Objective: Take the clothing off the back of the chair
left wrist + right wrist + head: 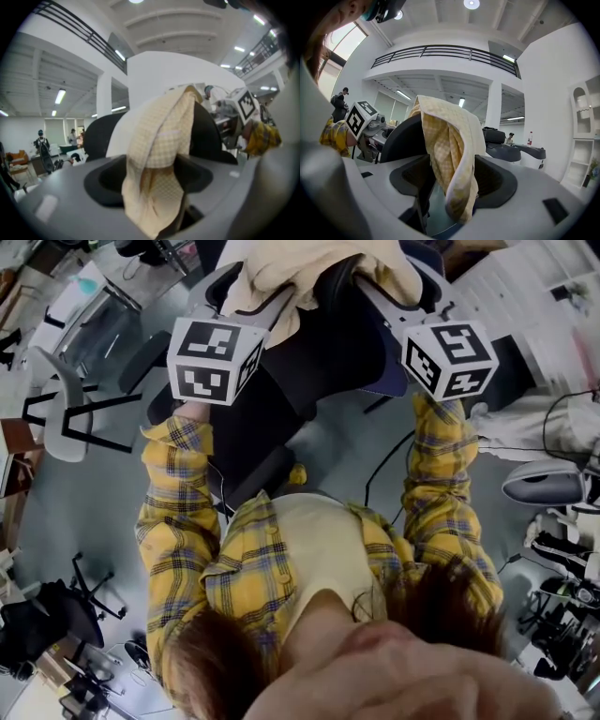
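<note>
A cream checked garment (309, 273) lies draped over the top of a black office chair's back (328, 357), in front of me in the head view. My left gripper (251, 294) reaches to the garment's left side and my right gripper (405, 292) to its right side. In the left gripper view a fold of the garment (159, 150) hangs loose in the wide gap of the left gripper (152, 183), with the chair back (101, 133) behind. The right gripper (450, 180) stands just as wide, and another fold (452, 154) droops between its jaws. Neither gripper's pads press the cloth.
A grey chair (70, 409) stands at the left, and a white desk with papers (534, 296) at the upper right. White gear (544, 484) and a cable (384, 465) lie on the floor at the right. Black equipment (47, 624) sits at the lower left.
</note>
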The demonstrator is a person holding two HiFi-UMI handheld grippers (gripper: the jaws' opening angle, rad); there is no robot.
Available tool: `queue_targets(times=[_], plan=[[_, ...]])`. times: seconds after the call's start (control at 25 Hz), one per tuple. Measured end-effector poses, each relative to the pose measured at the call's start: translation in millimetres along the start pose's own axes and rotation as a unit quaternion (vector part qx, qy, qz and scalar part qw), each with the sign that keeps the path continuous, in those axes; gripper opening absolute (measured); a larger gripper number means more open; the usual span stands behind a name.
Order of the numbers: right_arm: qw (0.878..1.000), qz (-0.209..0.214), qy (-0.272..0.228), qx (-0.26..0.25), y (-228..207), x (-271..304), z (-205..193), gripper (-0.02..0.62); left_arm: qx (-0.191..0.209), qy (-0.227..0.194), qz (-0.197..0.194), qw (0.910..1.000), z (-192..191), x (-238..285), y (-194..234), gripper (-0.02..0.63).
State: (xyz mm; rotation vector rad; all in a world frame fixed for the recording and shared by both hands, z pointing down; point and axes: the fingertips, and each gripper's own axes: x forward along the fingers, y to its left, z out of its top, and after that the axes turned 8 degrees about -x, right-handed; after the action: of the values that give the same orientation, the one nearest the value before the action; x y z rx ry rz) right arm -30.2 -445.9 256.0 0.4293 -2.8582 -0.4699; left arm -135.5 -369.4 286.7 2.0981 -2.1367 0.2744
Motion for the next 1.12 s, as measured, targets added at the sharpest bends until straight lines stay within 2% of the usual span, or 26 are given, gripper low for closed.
queue_targets(times=[0.4,0.48,0.52,0.64,0.76,0.88,1.12], plan=[[1.0,0.004,0.004,0.007,0,14,-5,0.248,-0.002,0.004,-0.025,0.9997,1,13,0,0.296],[1.0,-0.008,0.002,0.009,-3,12,-5,0.144,0.0,0.001,-0.028,0.9996,1,13,-1,0.262],[1.0,-0.014,0.001,0.009,-5,11,-5,0.113,0.0,-0.001,-0.029,0.9996,2,12,-1,0.244],[1.0,-0.028,0.001,0.009,-8,7,-4,0.066,0.0,-0.009,-0.027,0.9996,3,10,0,0.192],[0.999,-0.044,-0.002,0.005,-7,2,2,0.048,0.0,-0.019,-0.02,0.9996,6,5,3,0.109],[0.999,-0.053,-0.005,0.001,-2,-4,9,0.043,-0.001,-0.023,-0.018,0.9996,4,-2,4,0.055],[0.997,-0.082,-0.013,-0.008,2,-23,23,0.038,0.002,-0.022,-0.026,0.9994,1,-13,-1,0.035]])
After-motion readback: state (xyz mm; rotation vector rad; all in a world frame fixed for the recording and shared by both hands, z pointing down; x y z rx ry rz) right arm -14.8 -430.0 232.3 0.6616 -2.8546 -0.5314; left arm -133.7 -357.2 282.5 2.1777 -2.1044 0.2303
